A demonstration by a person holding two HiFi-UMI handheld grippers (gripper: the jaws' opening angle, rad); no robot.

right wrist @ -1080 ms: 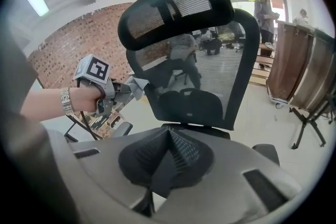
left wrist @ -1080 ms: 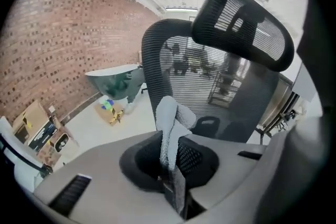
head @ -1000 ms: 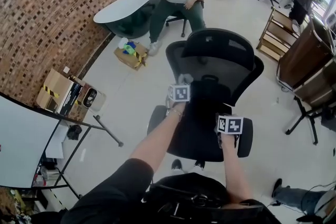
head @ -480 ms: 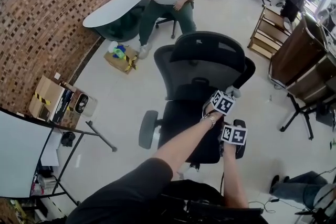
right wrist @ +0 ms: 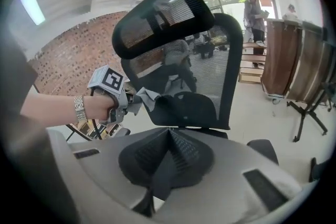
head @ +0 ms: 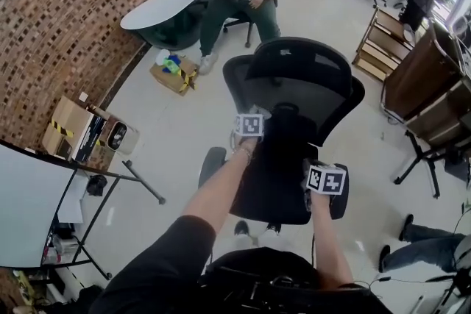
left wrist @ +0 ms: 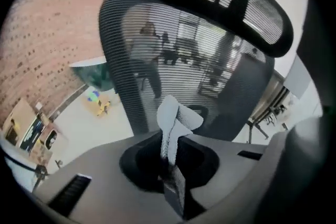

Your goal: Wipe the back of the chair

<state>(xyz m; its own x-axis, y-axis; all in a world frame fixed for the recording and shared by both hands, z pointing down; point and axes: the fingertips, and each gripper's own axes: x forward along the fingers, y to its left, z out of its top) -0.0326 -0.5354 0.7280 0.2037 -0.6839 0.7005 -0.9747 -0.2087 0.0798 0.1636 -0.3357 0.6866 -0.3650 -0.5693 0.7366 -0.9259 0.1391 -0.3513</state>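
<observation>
My left gripper (left wrist: 170,164) pinches the limp cloth (left wrist: 176,120) low down. The mesh chair back (left wrist: 210,60) likely gives, so light pressure suits. My right gripper (right wrist: 167,150) is pressed together, empty.

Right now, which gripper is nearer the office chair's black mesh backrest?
Left. The left gripper holds a pale grey cloth at the base of the black mesh backrest; the right gripper, shut and empty, hangs back near the armrest.
</observation>
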